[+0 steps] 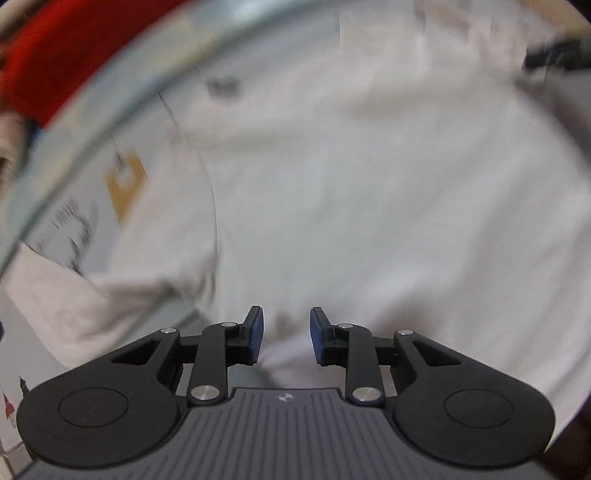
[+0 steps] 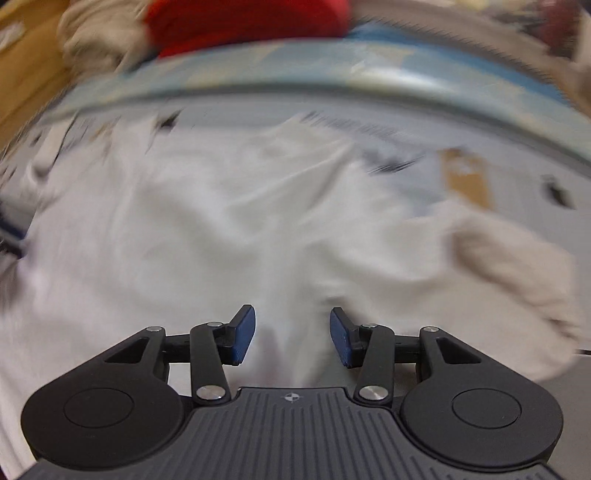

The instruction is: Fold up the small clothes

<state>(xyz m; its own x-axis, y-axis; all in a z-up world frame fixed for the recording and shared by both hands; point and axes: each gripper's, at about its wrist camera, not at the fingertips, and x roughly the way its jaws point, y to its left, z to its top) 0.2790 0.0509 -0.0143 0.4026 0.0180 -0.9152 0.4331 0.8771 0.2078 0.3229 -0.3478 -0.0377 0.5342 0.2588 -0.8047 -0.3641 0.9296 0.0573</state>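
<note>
A white garment lies spread on a printed table cover and fills most of the left wrist view. It also fills the middle of the right wrist view, wrinkled and blurred. My left gripper is open, its blue pads apart, with a bit of the white cloth between and under them. My right gripper is open just above the same cloth. A cream sleeve or cuff lies at the right, and one shows in the left wrist view.
A red cloth lies beyond the table's curved rim; it also shows in the right wrist view. A beige cloth heap lies next to it. An orange printed patch marks the table cover.
</note>
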